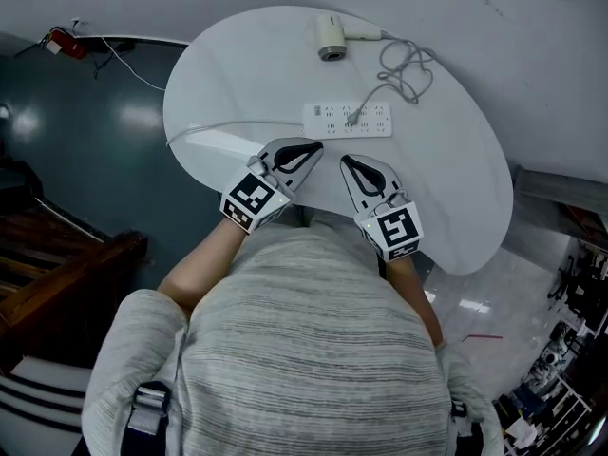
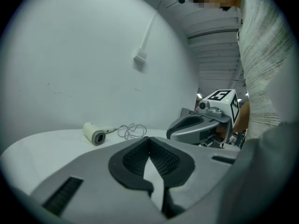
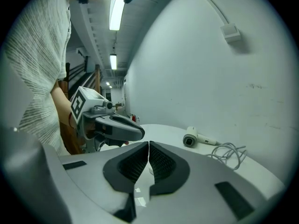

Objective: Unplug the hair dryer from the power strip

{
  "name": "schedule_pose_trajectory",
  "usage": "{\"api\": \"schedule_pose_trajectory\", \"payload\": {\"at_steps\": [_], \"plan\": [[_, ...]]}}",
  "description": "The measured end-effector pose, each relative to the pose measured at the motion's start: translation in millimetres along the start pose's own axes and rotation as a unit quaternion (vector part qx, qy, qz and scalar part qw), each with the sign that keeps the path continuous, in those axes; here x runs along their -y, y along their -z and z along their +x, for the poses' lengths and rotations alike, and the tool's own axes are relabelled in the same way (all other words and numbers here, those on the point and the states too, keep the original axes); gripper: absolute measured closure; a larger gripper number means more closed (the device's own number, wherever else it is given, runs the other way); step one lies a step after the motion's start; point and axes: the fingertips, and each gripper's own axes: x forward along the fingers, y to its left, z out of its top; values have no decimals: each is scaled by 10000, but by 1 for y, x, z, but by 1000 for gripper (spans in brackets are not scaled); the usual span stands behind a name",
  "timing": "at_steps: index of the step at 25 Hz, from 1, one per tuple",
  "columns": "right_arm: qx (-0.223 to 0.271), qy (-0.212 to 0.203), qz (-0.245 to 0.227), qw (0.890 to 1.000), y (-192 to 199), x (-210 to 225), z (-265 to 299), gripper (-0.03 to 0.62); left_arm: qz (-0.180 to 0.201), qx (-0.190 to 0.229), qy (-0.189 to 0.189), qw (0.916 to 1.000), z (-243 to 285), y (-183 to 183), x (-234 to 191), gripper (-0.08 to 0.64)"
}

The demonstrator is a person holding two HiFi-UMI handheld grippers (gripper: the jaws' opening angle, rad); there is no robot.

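Striped grey sweater (image 1: 313,350) fills the lower frame; beyond it, on the white desk (image 1: 247,74), the hair dryer (image 1: 332,36) lies at top centre, its cord (image 1: 404,65) looping right and down to the power strip (image 1: 348,119) mid-frame, where the plug (image 1: 352,117) looks seated. Judgement: steady the strip, pinch the plug body rather than the cord, and draw straight out. Left hand-held gripper (image 1: 315,147) and right hand-held gripper (image 1: 346,161) sit at the desk's near edge, jaws pressed together, holding nothing.
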Motion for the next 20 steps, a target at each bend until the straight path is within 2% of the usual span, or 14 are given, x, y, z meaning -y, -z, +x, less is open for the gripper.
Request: {"api": "schedule_pose_trajectory", "payload": {"at_steps": [7, 20], "plan": [[-67, 134, 65, 9999, -3, 5, 7, 568, -46, 9, 81, 10000, -1, 3, 2, 552], [-231, 67, 49, 9997, -2, 2, 11, 568, -219, 60, 101, 9997, -4, 7, 2, 552]]}}
